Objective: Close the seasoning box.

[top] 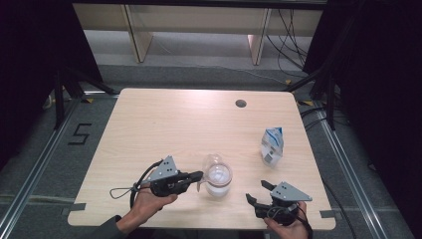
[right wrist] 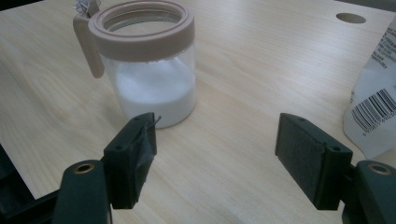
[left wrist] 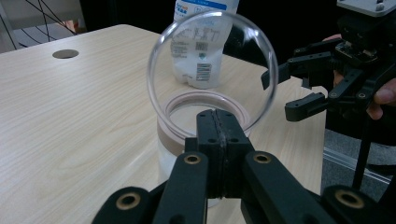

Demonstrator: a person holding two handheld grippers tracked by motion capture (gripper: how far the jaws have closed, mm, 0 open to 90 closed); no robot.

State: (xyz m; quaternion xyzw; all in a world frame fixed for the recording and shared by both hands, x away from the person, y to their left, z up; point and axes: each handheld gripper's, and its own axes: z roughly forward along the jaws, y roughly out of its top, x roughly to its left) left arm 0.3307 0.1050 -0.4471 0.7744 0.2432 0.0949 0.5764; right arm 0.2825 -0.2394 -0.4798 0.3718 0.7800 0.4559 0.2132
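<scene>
A glass jar (top: 219, 180) with a beige rim holds white powder and stands near the table's front edge. Its clear round lid (left wrist: 156, 56) is swung up and stands upright over the mouth. My left gripper (top: 200, 175) reaches in from the left, jaws shut, tips at the jar's rim; in the left gripper view my left gripper (left wrist: 218, 121) has its pads pressed together with nothing seen between them. My right gripper (top: 256, 191) stands open to the right of the jar, clear of it. In the right gripper view the jar (right wrist: 149, 88) sits ahead of my right gripper (right wrist: 217, 140).
A white and blue bag (top: 272, 144) stands upright at the right side of the table (top: 164, 124). A round cable hole (top: 241, 103) lies at the back. A beige strap (right wrist: 88, 46) hangs down the jar's side.
</scene>
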